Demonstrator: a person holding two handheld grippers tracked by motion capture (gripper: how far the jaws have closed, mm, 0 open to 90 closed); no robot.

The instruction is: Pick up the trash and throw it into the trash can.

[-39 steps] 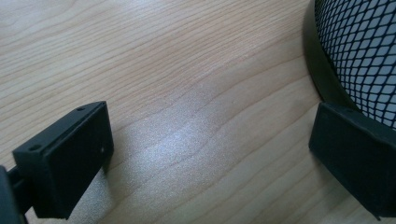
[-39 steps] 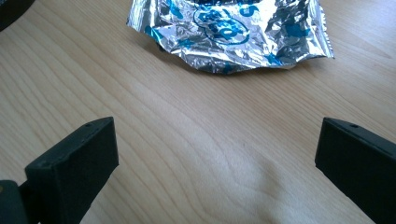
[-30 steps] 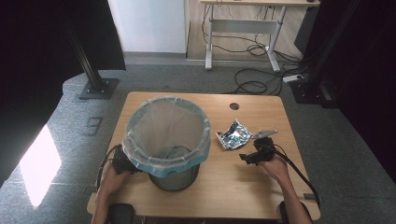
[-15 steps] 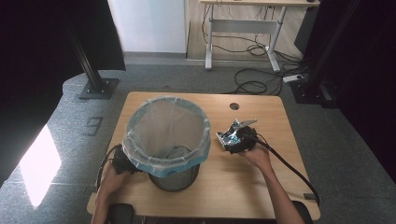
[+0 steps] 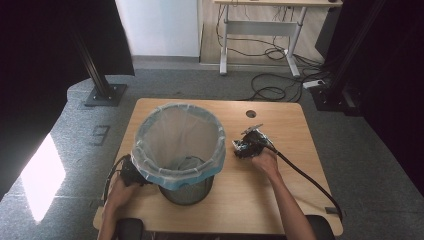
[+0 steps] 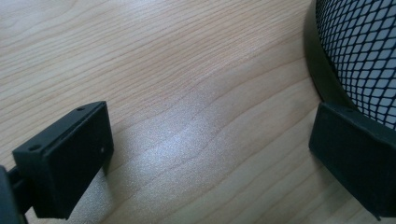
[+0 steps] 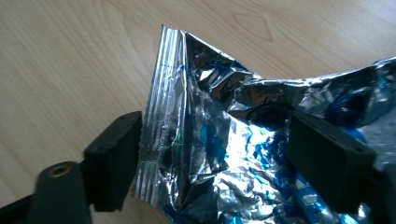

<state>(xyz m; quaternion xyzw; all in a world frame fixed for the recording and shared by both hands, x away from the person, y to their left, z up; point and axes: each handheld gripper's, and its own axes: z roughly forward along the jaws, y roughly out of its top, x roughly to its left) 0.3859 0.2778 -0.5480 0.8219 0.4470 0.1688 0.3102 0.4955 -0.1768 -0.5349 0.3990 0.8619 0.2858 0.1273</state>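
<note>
Right gripper (image 7: 212, 154) with its fingers (image 7: 114, 158) spread wide, straddling a crumpled silver-and-blue foil snack wrapper (image 7: 224, 140) that lies flat on the light wooden table (image 7: 70, 56). The wrapper sits between the two fingers; whether either finger touches the foil cannot be told, and nothing is clamped. Its crimped sealed edge lies just inside the left-hand finger and runs away from the gripper, while the wrapper's long axis runs across the gap and extends past the right-hand finger.

In the high view the right gripper (image 5: 248, 146) covers the wrapper (image 5: 243, 145), which lies just beside the black wire-mesh wastebasket lined with a pale blue plastic bag (image 5: 178, 145); the basket's open mouth lies toward the left-hand finger. This hand is judged the nearer for any grasp.

Left gripper (image 6: 212, 156), fingers wide apart and holding nothing, rests low at the basket's base; one finger (image 6: 355, 163) lies against or just beside the mesh wall (image 6: 369, 56).

Bare table lies beyond the wrapper, and the table edge is well apart.
</note>
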